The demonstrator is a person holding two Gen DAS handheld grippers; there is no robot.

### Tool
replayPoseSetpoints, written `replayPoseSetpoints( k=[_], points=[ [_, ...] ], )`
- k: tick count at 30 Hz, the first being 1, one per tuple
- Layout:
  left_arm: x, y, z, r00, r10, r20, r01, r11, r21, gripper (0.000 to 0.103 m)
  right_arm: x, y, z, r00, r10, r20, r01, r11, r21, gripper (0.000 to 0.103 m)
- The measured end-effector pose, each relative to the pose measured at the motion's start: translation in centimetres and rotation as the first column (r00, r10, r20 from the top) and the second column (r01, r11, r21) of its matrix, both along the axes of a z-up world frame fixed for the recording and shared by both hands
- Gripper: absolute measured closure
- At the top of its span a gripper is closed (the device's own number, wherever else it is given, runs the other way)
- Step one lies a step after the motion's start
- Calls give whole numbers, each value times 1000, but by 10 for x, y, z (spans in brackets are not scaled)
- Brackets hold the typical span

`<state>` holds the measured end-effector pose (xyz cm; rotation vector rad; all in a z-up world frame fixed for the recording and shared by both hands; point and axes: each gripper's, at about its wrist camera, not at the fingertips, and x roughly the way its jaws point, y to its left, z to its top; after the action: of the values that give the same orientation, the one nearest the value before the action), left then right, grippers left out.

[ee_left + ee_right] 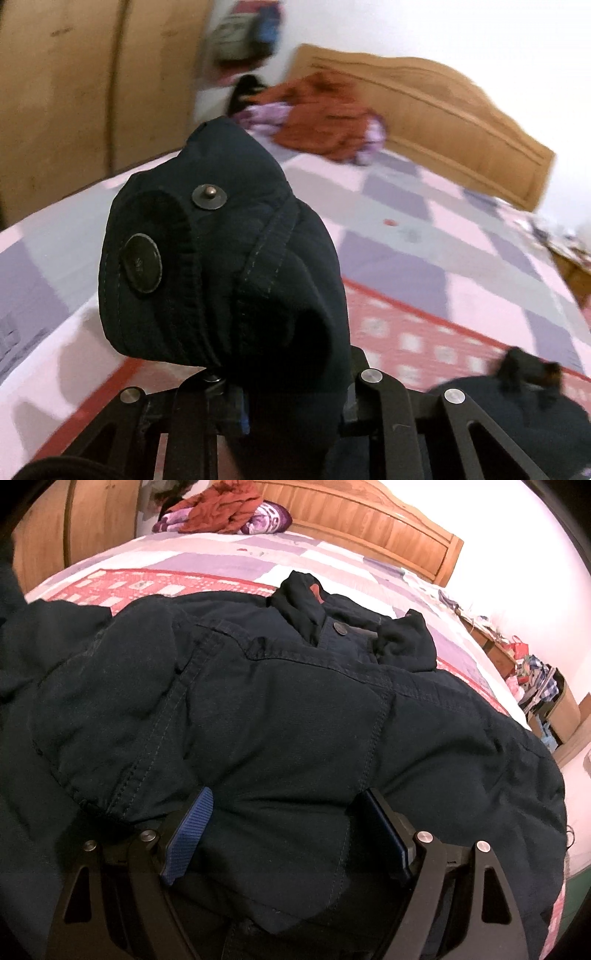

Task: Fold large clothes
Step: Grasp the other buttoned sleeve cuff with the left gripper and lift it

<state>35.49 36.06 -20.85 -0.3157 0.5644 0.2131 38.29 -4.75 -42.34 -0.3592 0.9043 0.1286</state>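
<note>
In the left wrist view, the left gripper at the bottom centre is clenched on a bunched end of the dark navy padded jacket, probably a cuff with its round snap buttons showing, raised above the pink-and-lilac patchwork bedspread, while an orange-and-purple heap of clothes lies at the upper centre by the wooden headboard. In the right wrist view, the right gripper at the bottom centre stands released, its blue pads wide apart and resting on the jacket's back panel, which sprawls rumpled across the bedspread with its collar toward the upper centre. I judge the folding barely begun: one end is lifted, no tidy crease is visible, and the sleeves and body remain to be folded.
</note>
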Motion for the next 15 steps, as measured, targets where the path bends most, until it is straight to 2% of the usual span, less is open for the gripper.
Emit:
replayPoseSetpoints(
  k=[3, 6, 11, 15],
  points=[
    [13, -43, 18, 996, -89, 19, 89, 996, 18, 79, 0, 3, 1, 1000, 4, -11, -5, 1000, -25, 18],
    [24, -90, 31, 984, -176, 35, 175, 984, 34, 79, 0, 0, 3, 999, -7, -32, 7, 1000, -3, 18],
    [34, -174, 41, 946, -322, 40, 319, 946, 64, 79, -13, -10, 22, 997, 15, -70, -11, 998, 59, 18],
    [40, -241, 36, 911, -411, 34, 408, 911, 61, 79, -45, -32, 45, 999, 14, -43, -7, 988, 155, 18]
  ],
)
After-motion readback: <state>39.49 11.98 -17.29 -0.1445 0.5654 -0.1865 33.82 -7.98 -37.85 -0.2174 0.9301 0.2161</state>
